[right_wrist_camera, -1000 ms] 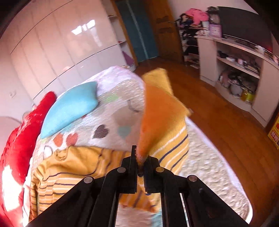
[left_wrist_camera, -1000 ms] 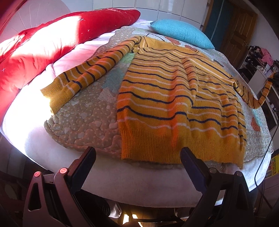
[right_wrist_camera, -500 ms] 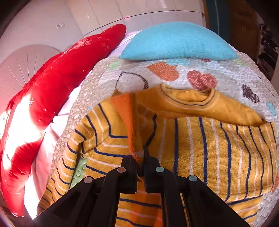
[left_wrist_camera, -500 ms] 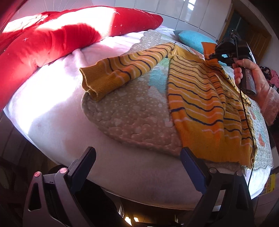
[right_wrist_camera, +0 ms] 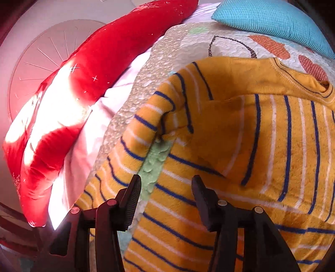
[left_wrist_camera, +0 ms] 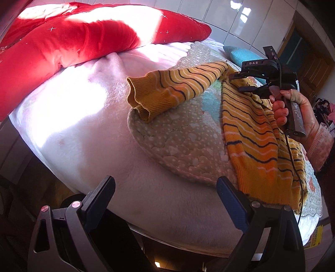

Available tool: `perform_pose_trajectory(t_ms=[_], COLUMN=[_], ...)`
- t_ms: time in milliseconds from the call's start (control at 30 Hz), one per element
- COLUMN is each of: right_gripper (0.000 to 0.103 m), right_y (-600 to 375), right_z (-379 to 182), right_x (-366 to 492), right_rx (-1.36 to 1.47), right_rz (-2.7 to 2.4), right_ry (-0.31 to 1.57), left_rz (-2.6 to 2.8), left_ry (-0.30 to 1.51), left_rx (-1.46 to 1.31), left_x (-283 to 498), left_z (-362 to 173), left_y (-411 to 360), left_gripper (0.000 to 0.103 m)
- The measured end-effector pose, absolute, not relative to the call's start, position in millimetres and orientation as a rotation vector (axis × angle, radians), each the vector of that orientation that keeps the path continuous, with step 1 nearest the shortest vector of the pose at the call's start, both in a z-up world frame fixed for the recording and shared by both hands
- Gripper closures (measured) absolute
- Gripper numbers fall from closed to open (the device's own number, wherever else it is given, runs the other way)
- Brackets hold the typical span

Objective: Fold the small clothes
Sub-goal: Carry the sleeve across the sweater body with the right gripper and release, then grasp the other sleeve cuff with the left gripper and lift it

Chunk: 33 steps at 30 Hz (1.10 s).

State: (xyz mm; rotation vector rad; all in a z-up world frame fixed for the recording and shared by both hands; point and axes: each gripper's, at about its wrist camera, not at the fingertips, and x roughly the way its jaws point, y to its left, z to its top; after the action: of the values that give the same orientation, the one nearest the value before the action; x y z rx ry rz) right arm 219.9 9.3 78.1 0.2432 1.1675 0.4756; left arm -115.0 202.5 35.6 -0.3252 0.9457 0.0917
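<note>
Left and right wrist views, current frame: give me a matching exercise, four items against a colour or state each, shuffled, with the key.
Column one:
1. sweater
2. long pillow
3. small cushion
4. right gripper

Column two:
A. turquoise
B. jaws open, holding nothing
C. red
D. mustard with navy and white stripes

Pairs: 1-D, 2-C, 3-A, 4-B

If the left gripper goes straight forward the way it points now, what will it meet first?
Probably the white blanket at the bed's edge, seen between the open left gripper fingers; the quilt and sweater lie farther on. Depth is unclear.
</note>
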Motion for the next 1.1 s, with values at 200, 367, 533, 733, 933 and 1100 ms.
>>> perform_pose_trajectory(t_ms=[200,367,533,733,933,1100], right_gripper=[0.039,0.036,0.035,0.035,0.035,0.035], right_y=[-4.7,-32.9,-70.7,-121.0,-172.1,-183.0], right_z=[100.4,106.3,104.6,104.1,109.9,104.6], right_x=[152.5,91.8,41.3,0.0,-21.2,-24.7], right_rx=[0.191,0.136,0.147,0.171,0.228,0.258], right_rz=[0.545,0.56,0.525,0.403,0.298,0.267], right_ry=[1.156,1.122,1.1,1.072,1.044,1.05], left_rz=[0.151,0.258,0.222,0.043,0.224,0.3], left_ry=[0.913,0.848,0.812,0.963,0.813,0.733], left_rx=[-0.353,-0.325,-0.266,-0.357,-0.406,-0.421], left_x=[-116.3,-99.5,-51.6,6.4,37.9,62.5], left_z=[41.9,52.2,52.9,22.5,81.6,130.1], left_y=[222.3,256.6,273.0,276.6,341.7,381.2], left_gripper=[0.006,0.006,0.006,0.099,0.099,0.099])
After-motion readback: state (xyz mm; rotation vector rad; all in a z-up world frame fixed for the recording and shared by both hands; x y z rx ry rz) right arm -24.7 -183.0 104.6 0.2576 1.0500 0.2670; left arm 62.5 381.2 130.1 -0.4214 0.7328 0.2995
